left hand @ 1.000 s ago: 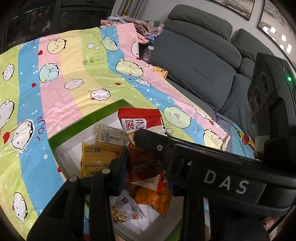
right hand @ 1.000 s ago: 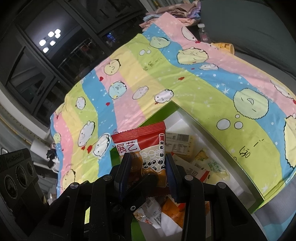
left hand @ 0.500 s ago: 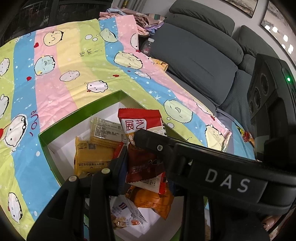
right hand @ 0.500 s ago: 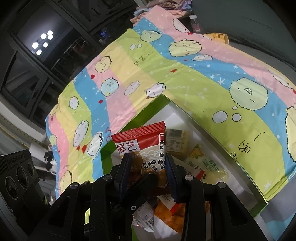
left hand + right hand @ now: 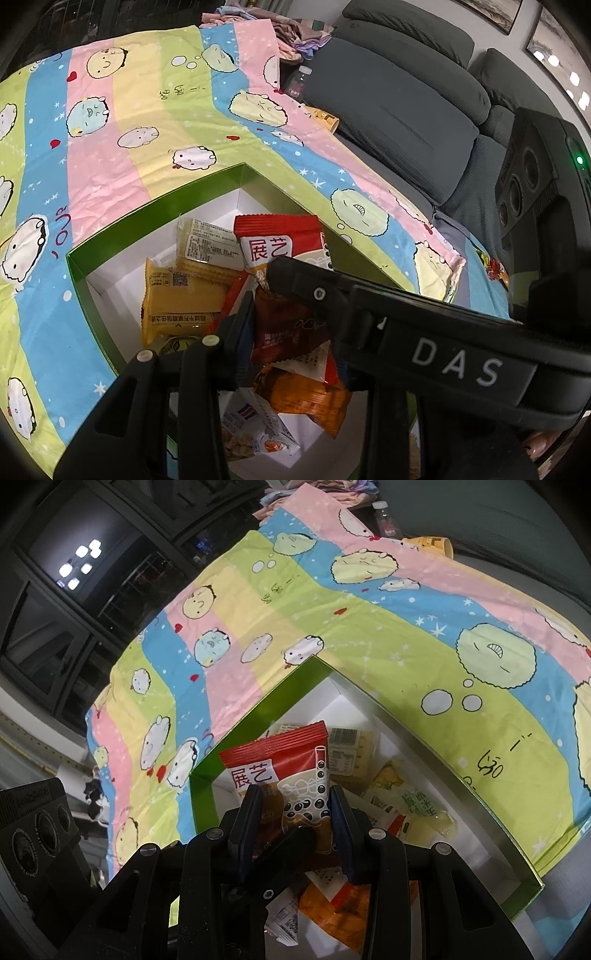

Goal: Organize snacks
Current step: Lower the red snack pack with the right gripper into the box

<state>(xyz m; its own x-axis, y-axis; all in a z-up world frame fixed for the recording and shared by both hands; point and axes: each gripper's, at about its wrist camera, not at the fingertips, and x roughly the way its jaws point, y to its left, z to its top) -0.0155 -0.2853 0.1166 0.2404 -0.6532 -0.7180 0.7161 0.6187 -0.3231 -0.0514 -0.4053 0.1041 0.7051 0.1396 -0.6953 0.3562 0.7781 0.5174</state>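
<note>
A green box with white inside (image 5: pixel 155 210) (image 5: pixel 258 709) lies on a striped cartoon blanket and holds several snack packets. My right gripper (image 5: pixel 295 805) is shut on a red bubble-tea packet (image 5: pixel 284 771) and holds it over the box; the packet also shows in the left wrist view (image 5: pixel 277 243). My left gripper (image 5: pixel 291 325) is shut on a dark red-brown packet (image 5: pixel 288 328) over the box. The right gripper's body crosses the left view and hides the left gripper's right finger. Yellow packets (image 5: pixel 177 295) and an orange packet (image 5: pixel 314 398) lie below.
The blanket (image 5: pixel 110 147) covers the surface around the box. A grey sofa (image 5: pixel 388 103) stands behind, with a bottle (image 5: pixel 297 83), a yellow cup (image 5: pixel 428 546) and piled clothes (image 5: pixel 280 29) near it. Dark windows (image 5: pixel 55 590) are at the left.
Both grippers have kept their packets and drifted slightly over the box; more of the box's inside and its left corner shows now.
</note>
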